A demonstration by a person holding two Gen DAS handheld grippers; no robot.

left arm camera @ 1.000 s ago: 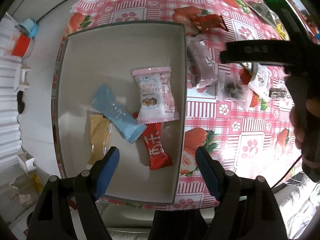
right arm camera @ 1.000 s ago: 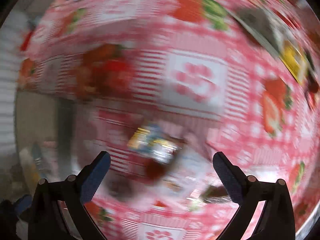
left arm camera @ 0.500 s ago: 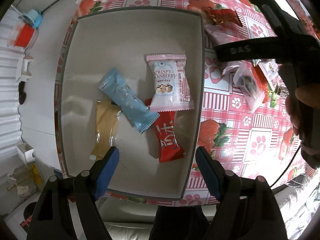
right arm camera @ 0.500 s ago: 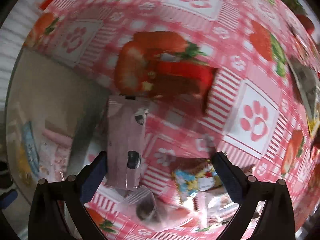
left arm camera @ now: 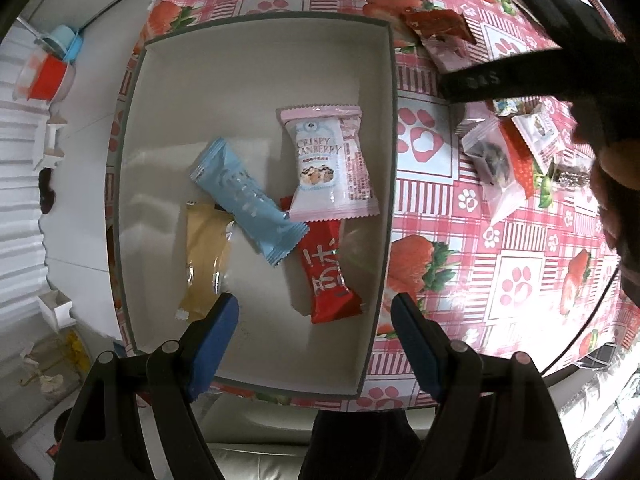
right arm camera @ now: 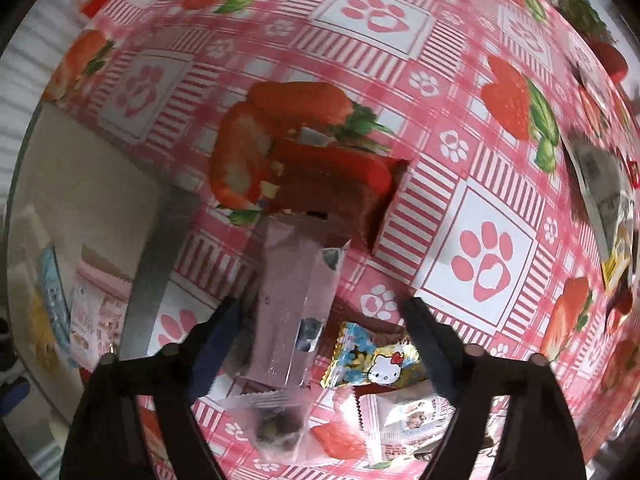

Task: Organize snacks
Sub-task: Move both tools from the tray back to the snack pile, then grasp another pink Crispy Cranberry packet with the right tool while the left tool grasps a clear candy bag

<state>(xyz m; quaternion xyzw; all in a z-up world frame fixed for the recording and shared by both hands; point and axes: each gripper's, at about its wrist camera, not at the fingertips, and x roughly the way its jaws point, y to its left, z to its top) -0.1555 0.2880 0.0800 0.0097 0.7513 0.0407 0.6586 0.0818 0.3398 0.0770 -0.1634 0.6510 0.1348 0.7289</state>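
Under both of my grippers runs the tablecloth (right arm camera: 472, 92), pink checks printed with strawberries and paw prints, covering a table whose curved edge falls away to the left of my left gripper (left arm camera: 314, 330) onto white flooring (left arm camera: 80, 184); out there I can make out a red and blue container (left arm camera: 52, 72) and some small white bits near the wall, too small to name. Directly ahead of the left gripper lies the shallow grey-rimmed box (left arm camera: 394, 128), white inside, with four snacks in it: a pink-and-white cranberry packet (left arm camera: 330, 168) furthest ahead, a light blue bar (left arm camera: 248, 208) angled to its left, a red bar (left arm camera: 328, 272) partly under both, and a tan packet (left arm camera: 204, 260) just beside my left blue pad. That gripper stands spread above the box with nothing between its pads. To its right the loose snacks sit on the cloth beneath the right tool and the hand holding it (left arm camera: 616, 200). My right gripper (right arm camera: 322, 318) is closing, pointing down at a mauve wrapper (right arm camera: 294, 300) that lies between its pads, close to the left one; I cannot tell whether either pad touches it. A dark red packet (right arm camera: 340, 184) lies just ahead, a cat-printed candy (right arm camera: 378, 364) is nearer the right pad, and a clear pouch (right arm camera: 280, 428) is below.
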